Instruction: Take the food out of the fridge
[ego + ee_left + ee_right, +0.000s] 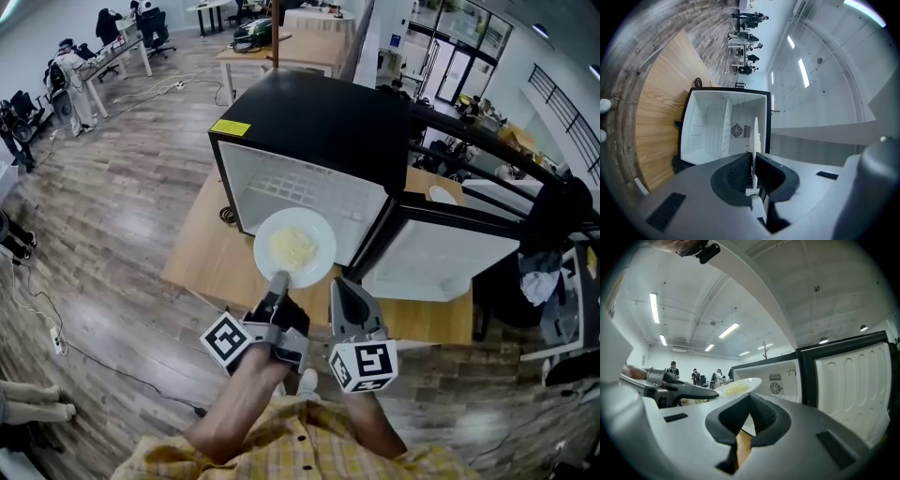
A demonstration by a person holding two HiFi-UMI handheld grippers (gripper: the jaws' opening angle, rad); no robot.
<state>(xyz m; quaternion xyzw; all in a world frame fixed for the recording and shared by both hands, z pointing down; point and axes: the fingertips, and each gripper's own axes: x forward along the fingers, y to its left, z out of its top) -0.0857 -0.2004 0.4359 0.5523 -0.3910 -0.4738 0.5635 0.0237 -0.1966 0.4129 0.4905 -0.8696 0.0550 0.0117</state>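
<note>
A white plate [295, 247] with pale yellow food hangs just in front of the open black mini fridge [319, 122]. My left gripper [278, 278] is shut on the plate's near rim. In the left gripper view the plate [755, 133] shows edge-on between the pads, with the bare white fridge interior [717, 131] behind it. My right gripper [343, 286] stands beside the left one, below the plate's right edge, shut with nothing in it. The right gripper view shows the plate [738, 386] from the side and the left gripper [679, 389] holding it.
The fridge stands on a wooden table [202, 258]; its door [441, 258] swings open to the right. Another white plate [442, 195] lies on the table behind the door. A dark cable [225, 215] coils left of the fridge. Desks and people are far behind.
</note>
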